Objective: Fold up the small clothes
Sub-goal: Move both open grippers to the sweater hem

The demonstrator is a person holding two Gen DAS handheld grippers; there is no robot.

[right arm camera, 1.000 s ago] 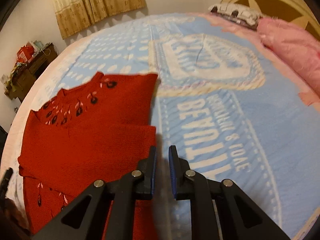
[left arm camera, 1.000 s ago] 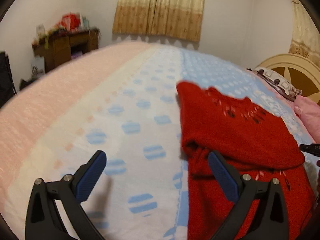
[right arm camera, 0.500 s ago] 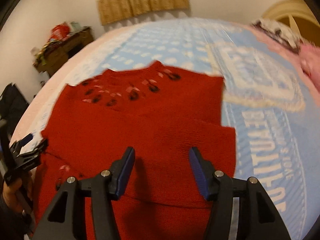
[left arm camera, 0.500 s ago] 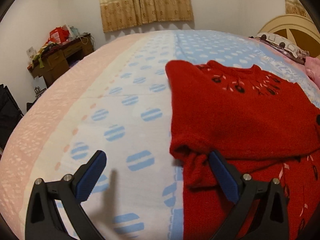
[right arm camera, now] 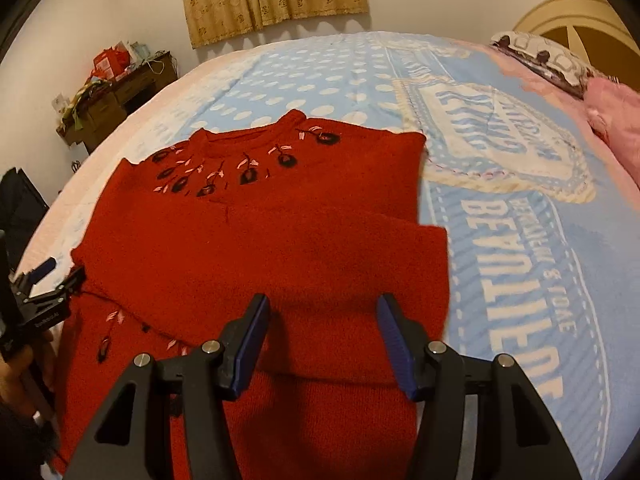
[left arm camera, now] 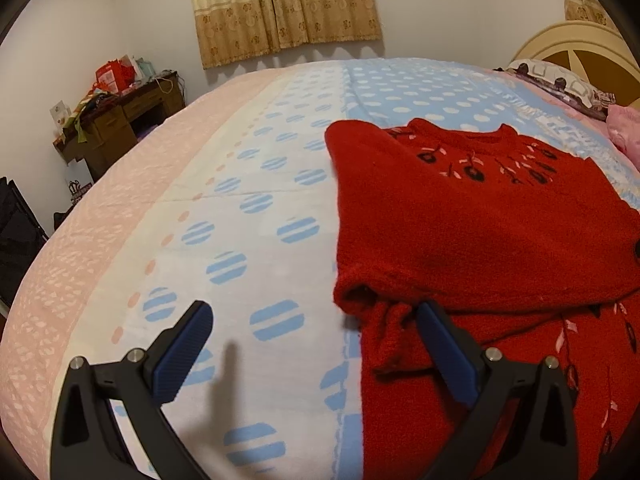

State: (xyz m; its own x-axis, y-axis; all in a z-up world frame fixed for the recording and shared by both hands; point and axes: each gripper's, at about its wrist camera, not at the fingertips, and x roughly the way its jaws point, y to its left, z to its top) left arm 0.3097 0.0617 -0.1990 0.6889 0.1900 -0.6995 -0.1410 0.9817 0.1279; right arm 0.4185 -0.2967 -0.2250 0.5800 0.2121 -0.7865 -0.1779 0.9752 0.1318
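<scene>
A red knit sweater point(left arm camera: 480, 232) point(right arm camera: 260, 248) with black and pink embroidery below the collar lies flat on the bed, a sleeve folded across its body. My left gripper point(left arm camera: 312, 312) stands wide open at the sweater's left edge. One of its fingers point(left arm camera: 444, 352) is over the bunched cuff, the other over bare blanket. It also shows at the left rim of the right wrist view, left gripper point(right arm camera: 48, 276), with a hand under it. My right gripper point(right arm camera: 322, 300) hovers open above the folded sleeve's lower hem, pads clear of the cloth.
A blue, white and pink blanket point(left arm camera: 240, 240) point(right arm camera: 520, 220) covers the bed. A cluttered wooden desk point(left arm camera: 116, 120) stands at the far left wall. At the right are the headboard point(left arm camera: 580, 48), a pillow point(right arm camera: 536, 52) and pink fabric point(right arm camera: 616, 120).
My right gripper went from shut to open and shifted left from the blanket to over the sweater. My left gripper stayed open and came nearer the sweater's cuff while rolling level.
</scene>
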